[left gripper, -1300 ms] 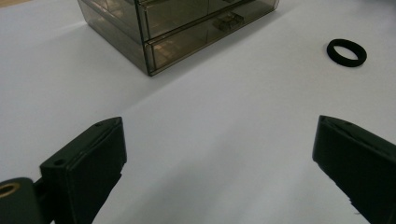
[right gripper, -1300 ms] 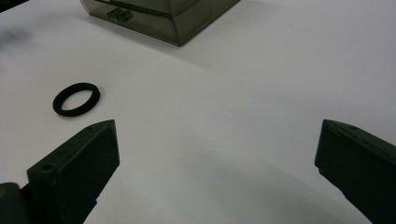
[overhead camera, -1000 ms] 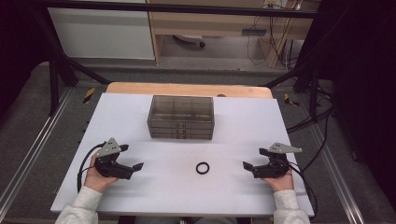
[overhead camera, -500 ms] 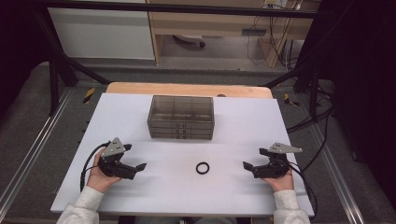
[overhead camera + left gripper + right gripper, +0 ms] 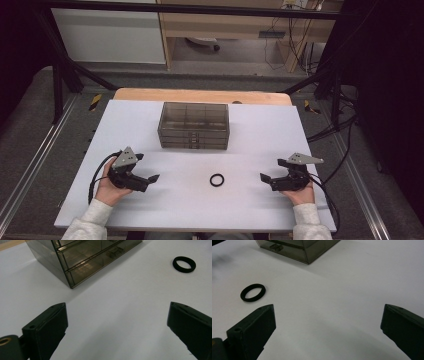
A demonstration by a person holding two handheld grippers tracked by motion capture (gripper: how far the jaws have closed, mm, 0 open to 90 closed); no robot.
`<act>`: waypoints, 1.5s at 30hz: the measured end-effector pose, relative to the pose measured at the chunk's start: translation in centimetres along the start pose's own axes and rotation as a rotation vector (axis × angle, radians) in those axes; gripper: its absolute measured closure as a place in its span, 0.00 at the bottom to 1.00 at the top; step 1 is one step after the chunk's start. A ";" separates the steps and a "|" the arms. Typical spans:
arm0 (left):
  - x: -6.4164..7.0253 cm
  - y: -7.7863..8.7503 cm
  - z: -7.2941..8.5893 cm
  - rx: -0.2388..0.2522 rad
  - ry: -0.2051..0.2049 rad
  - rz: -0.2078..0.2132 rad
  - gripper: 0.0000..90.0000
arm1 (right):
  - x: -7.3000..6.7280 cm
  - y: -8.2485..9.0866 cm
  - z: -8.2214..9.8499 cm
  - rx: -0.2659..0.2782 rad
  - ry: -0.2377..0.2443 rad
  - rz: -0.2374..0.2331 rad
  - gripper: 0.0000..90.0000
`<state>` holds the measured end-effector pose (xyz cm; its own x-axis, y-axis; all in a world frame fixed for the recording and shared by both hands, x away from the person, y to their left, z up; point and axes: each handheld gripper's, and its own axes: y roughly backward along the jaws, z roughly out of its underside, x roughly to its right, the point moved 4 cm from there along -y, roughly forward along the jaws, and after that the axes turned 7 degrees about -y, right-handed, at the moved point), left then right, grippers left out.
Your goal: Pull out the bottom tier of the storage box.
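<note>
A small black ring [image 5: 216,179] lies flat on the white tabletop [image 5: 250,135], midway between the two hands. Behind it stands a smoky see-through drawer box [image 5: 194,125] with its drawers closed. My left gripper [image 5: 147,167] rests at the front left, open and empty, pointing toward the ring. In the left gripper view its jaws [image 5: 117,315] stand wide apart, with the ring [image 5: 184,264] far right and the box [image 5: 82,260] ahead. My right gripper [image 5: 271,169] is open and empty at the front right. In its own view [image 5: 328,315] the ring [image 5: 253,292] lies left of the jaws, the box [image 5: 299,247] beyond.
A bare wooden strip [image 5: 200,95] runs along the table's far edge. Black frame legs [image 5: 60,75] and cables [image 5: 330,130] flank the table on the grey floor. Each gripper trails a black cable [image 5: 97,172] toward the front edge.
My left gripper has shifted slightly to the right, toward the ring. The right gripper, the ring and the box have stayed put.
</note>
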<state>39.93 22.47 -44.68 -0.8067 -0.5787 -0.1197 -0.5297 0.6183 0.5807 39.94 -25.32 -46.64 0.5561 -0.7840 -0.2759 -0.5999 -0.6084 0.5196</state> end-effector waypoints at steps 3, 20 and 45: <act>0.0 -0.1 -0.1 -0.007 -0.009 -0.001 0.04 | 0.0 0.0 0.0 0.001 0.000 0.000 0.00; 0.2 -0.8 -1.0 -0.030 -0.053 -0.007 0.04 | 0.0 0.0 0.0 -0.005 -0.002 0.002 0.00; 0.5 -2.2 -2.2 -0.067 -0.117 -0.012 0.04 | 0.0 0.0 0.1 -0.008 0.002 -0.001 0.00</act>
<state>41.29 19.68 -44.27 -0.8275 -0.5175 -0.2180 -0.5240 0.5721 0.6309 39.90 -25.27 -46.69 0.5578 -0.7831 -0.2749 -0.5946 -0.6081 0.5260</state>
